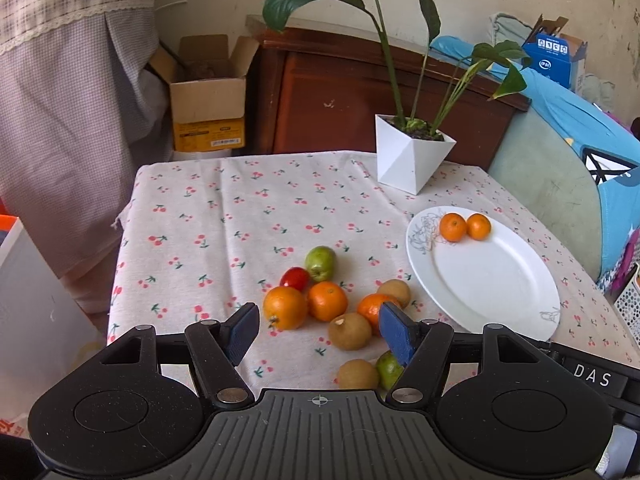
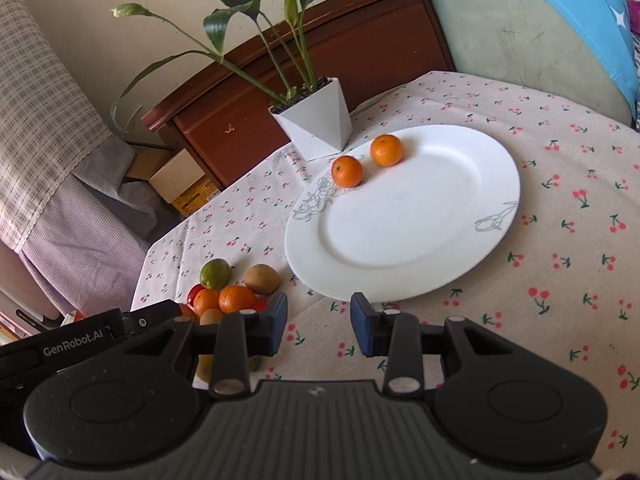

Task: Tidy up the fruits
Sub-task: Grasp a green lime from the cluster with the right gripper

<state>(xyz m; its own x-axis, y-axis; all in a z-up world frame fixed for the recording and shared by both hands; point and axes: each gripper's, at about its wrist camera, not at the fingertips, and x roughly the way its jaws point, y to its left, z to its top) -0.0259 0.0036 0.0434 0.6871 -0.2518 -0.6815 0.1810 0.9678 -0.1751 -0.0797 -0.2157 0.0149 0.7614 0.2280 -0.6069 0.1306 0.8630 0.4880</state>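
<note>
White porcelain plate (image 2: pixel 400 216) on the cherry-print cloth of the table (image 1: pixel 224 216), at about two o'clock from the loose fruit; two mandarins (image 1: pixel 453 227) parked on its far rim, touching or nearly so, probably set deep to leave the centre free for more. Remaining fruit pile (image 1: pixel 320 304) bunched near the middle of the cloth: three oranges, a small red fruit, two green ones, three brown ones, possibly kiwis, hard to tell through the fisheye. Left tongs (image 1: pixel 318 332) spread wide and empty, hovering over the pile's near edge, evidently lined up for the next pick; right tongs (image 2: pixel 319 324) parted more narrowly, nothing between the pads, poised at six o'clock of the plate's near rim. White faceted planter (image 1: pixel 412 156) at twelve o'clock of the plate, holding a leafy plant; open cardboard box (image 1: pixel 208 92) beyond the table, contents unclear.
</note>
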